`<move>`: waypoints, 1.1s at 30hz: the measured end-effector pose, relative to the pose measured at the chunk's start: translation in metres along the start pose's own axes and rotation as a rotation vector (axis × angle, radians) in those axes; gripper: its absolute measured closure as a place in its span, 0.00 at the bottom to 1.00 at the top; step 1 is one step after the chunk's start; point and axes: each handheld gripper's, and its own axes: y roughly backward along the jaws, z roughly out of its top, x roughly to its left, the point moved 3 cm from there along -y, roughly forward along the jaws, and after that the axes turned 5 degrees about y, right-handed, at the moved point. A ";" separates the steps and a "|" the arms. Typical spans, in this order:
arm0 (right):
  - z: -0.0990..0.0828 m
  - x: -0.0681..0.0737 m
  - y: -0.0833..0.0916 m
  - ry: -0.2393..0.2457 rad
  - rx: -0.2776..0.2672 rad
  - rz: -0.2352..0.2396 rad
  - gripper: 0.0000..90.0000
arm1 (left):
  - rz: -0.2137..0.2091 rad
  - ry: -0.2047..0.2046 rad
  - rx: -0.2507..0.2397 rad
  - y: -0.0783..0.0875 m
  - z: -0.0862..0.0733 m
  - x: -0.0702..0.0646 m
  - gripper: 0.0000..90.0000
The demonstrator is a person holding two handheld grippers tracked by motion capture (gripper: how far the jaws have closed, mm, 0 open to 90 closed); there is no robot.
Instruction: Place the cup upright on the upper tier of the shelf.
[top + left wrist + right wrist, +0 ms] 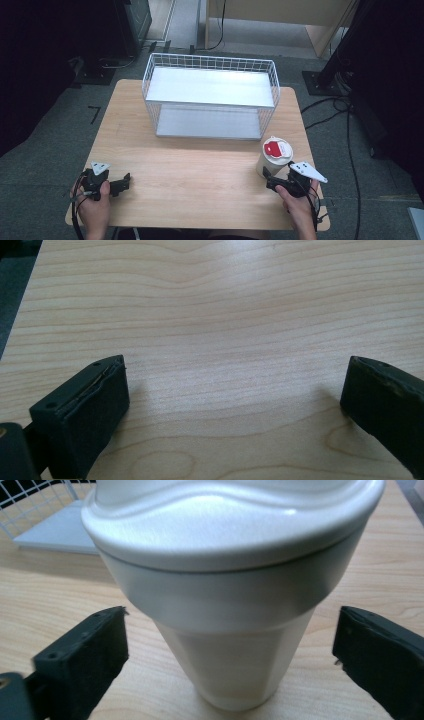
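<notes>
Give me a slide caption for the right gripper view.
Open right gripper straddling a white lidded cup on the wooden table, jaws clear of its sides.

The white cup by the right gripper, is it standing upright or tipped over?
Upright. The white cup stands on its narrow base on the table, lid on top, between the open jaws of the right gripper.

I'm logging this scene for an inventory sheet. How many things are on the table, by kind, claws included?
Wire basket, white, two shelves: 1
Lidded cup, white with a red mark on the lid: 1
Hand-held claws, left claw and right claw, both black: 2
Total: 4
</notes>
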 end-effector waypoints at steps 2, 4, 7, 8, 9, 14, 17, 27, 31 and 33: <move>0.001 0.001 -0.001 -0.004 -0.008 -0.014 0.06 | 0.000 0.000 0.000 0.000 0.000 0.000 0.00; 0.002 0.001 -0.005 -0.010 -0.006 -0.021 0.07 | 0.000 0.000 0.000 0.000 0.000 0.000 0.00; 0.002 0.003 -0.010 -0.019 -0.010 -0.022 0.07 | 0.000 0.000 0.000 0.000 0.000 0.000 0.00; 0.003 0.003 -0.011 -0.021 -0.011 -0.028 0.08 | 0.000 0.000 0.000 0.000 0.000 0.000 0.00; 0.003 0.004 -0.012 -0.023 -0.013 -0.028 0.08 | 0.000 0.000 0.000 0.000 0.000 0.000 0.00; 0.004 0.005 -0.019 -0.040 -0.023 -0.048 0.10 | 0.000 0.000 0.000 0.000 0.000 0.000 0.00; 0.004 0.006 -0.024 -0.050 -0.028 -0.058 0.10 | 0.000 0.000 0.000 0.000 0.000 0.000 0.00; 0.007 0.011 -0.028 -0.026 -0.056 -0.114 0.13 | 0.000 0.000 0.000 0.000 0.000 0.000 0.00; 0.008 0.012 -0.029 -0.038 -0.065 -0.120 0.14 | 0.000 0.000 0.000 0.000 0.000 0.000 0.00; 0.010 0.013 -0.029 -0.046 -0.072 -0.115 0.14 | 0.000 0.000 0.000 0.000 0.000 0.000 0.00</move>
